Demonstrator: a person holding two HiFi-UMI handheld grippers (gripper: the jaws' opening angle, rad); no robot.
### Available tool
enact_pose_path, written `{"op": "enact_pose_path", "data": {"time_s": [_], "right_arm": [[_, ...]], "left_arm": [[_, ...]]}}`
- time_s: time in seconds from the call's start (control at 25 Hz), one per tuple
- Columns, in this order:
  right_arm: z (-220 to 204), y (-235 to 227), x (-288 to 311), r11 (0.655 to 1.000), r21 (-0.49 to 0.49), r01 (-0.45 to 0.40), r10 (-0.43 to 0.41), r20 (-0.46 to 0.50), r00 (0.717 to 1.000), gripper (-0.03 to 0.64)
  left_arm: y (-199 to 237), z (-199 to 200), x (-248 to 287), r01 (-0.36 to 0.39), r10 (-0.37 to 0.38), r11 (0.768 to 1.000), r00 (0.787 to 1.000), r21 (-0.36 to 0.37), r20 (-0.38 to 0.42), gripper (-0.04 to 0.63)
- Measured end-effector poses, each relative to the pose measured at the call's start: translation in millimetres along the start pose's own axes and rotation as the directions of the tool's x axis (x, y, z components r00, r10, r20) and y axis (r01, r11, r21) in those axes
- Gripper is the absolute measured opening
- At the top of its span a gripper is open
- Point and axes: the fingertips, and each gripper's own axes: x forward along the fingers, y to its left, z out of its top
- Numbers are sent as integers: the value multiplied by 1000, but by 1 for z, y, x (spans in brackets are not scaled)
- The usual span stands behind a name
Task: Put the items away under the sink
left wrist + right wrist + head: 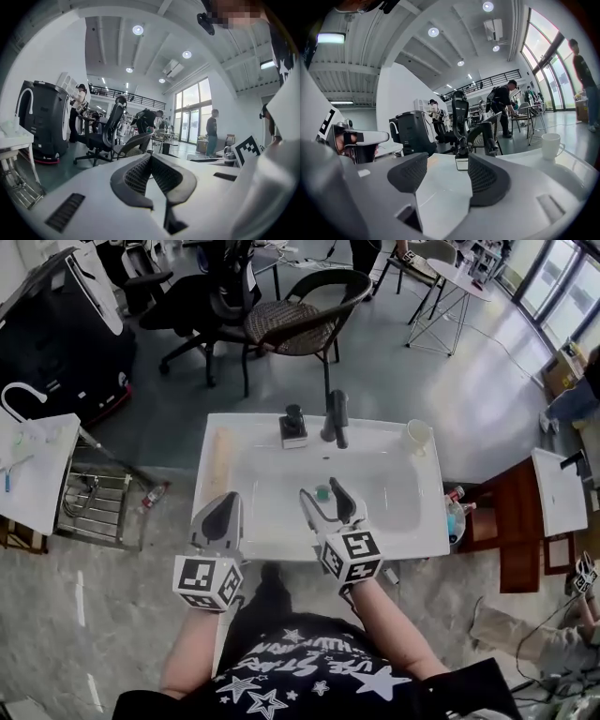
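room: open workshop, grey floor, office chairs + ppl at the back; white rectangular sink top (412, 540) right in front of the person.
items: small black dispenser on a white square base (293, 426) and white ceramic cup (417, 435) stand on the back ledge, either side of the black tap (336, 418); nothing looks put away yet.
under-sink space: not visible from here.
left gripper (225, 514): over the sink's front-left corner; pads pressed together tip to tip, holds nothing.
right gripper (326, 498): over the basin; jaws roughly half apart, gap empty; the dispenser lines up beyond the gap, well apart from the pads.
step: reach for the 1st item, prob the dispenser. approach only, no contact.
next: push r. gripper fwd till the pads straddle the dispenser body above its base, then close; stay clear of the tap just beside it.
risk: base may be loose or top-heavy, a guess only.
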Motion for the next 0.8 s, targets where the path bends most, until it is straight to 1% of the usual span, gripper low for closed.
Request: {"op": "enact_pose_path", "data": {"time_s": [0.16,0.24,0.32,0.4,0.52,0.68,0.8], "right_arm": [[7,-8,37,999,-18,44,-44,5,999,248],[10,-13,53,997,-24,70,-70,10,997,218],[11,-18,69,996,-33,89,-89,0,996,204],[9,-24,85,993,-52,110,-110,-14,994,160],[6,-34,107,984,-88,153,-154,-12,988,152],[2,-45,133,967,-179,183,-186,1,983,153],[2,-48,151,964,-187,191,-194,4,981,153]], "left_arm": [[28,7,28,14,-14,1000,1000,4,-6,9],[39,11,42,23,-23,1000,1000,15,-8,9],[48,14,55,32,-32,999,999,22,-7,9],[58,17,67,41,-41,999,999,23,-5,9],[73,17,83,56,-55,998,998,18,-12,9],[88,13,98,70,-69,998,997,10,-26,9],[96,10,107,79,-79,997,996,3,-37,9]]}}
